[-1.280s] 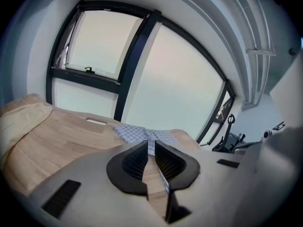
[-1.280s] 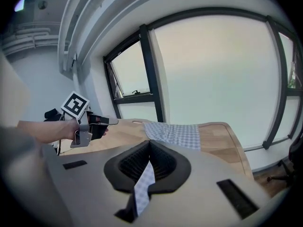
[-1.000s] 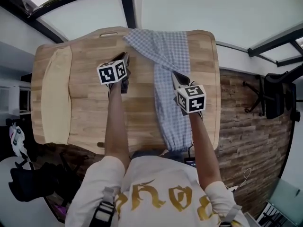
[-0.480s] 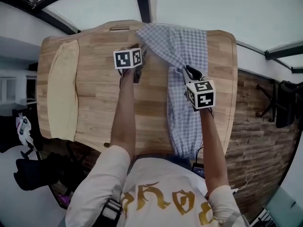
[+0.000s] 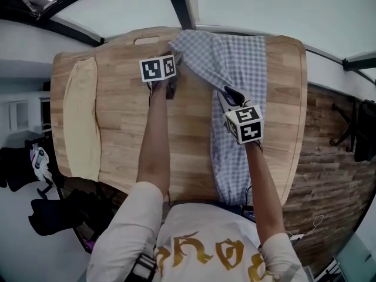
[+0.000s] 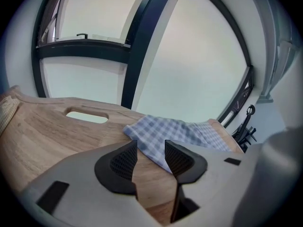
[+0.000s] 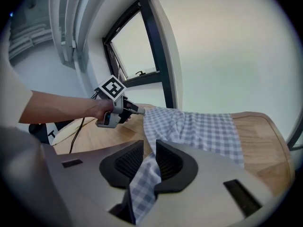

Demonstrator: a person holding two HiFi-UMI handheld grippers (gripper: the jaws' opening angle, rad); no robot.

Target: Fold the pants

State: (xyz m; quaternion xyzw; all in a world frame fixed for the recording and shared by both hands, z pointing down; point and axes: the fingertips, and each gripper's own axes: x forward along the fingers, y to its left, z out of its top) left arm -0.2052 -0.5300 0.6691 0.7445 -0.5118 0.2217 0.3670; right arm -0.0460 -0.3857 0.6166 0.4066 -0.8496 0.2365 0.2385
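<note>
The wooden worktop (image 5: 123, 128) carries blue-and-white checked pants (image 5: 241, 57) along its right side. They lie lengthwise from far edge to near edge, and the far part is rumpled, with a corner flipped toward the middle. A folded cream cloth (image 5: 82, 122) lies along the left edge. The right claw (image 7: 149, 162) has just been opening, and a checked fold runs between its jaws, apparently no longer pinched. The left claw (image 6: 150, 155), also just opening, stands released and empty just short of that corner.
</note>
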